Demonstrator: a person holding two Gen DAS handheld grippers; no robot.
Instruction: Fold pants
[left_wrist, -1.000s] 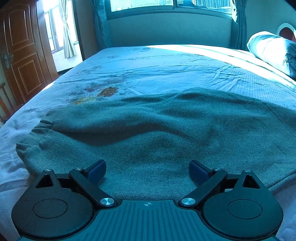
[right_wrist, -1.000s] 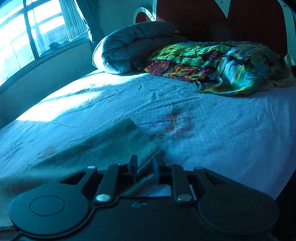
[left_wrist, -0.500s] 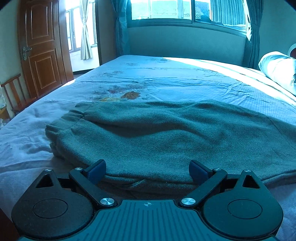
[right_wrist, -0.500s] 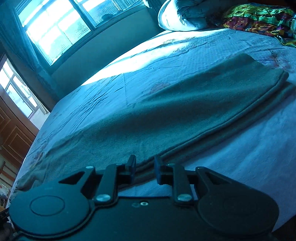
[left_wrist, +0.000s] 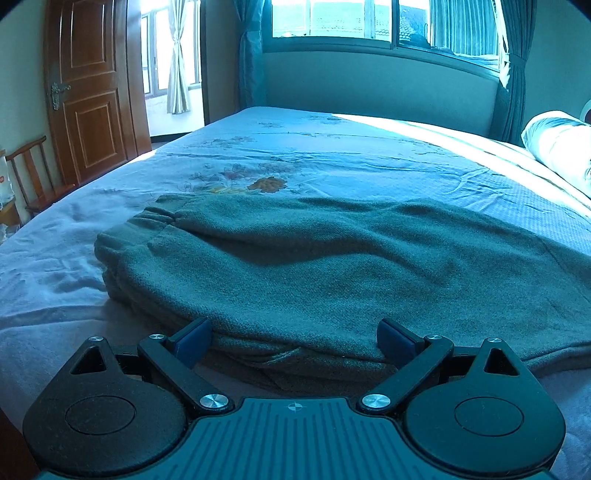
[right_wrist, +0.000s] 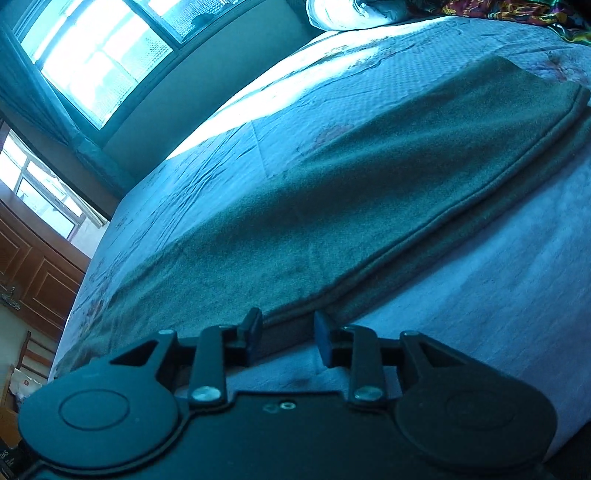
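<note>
Pants (left_wrist: 332, 266), grey-green and folded lengthwise, lie flat across a bed (left_wrist: 332, 155) with a pale floral sheet. In the left wrist view, the left gripper (left_wrist: 293, 339) sits at their near edge, fingers spread wide, holding nothing. In the right wrist view, tilted, the right gripper (right_wrist: 288, 332) has its fingers parted at the hem of the pants (right_wrist: 351, 206), gripping nothing.

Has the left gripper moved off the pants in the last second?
Yes. The left gripper has backed away toward the near edge of the bed: a second ago its fingers sat over the pants, now they sit at the near hem, wide open.
</note>
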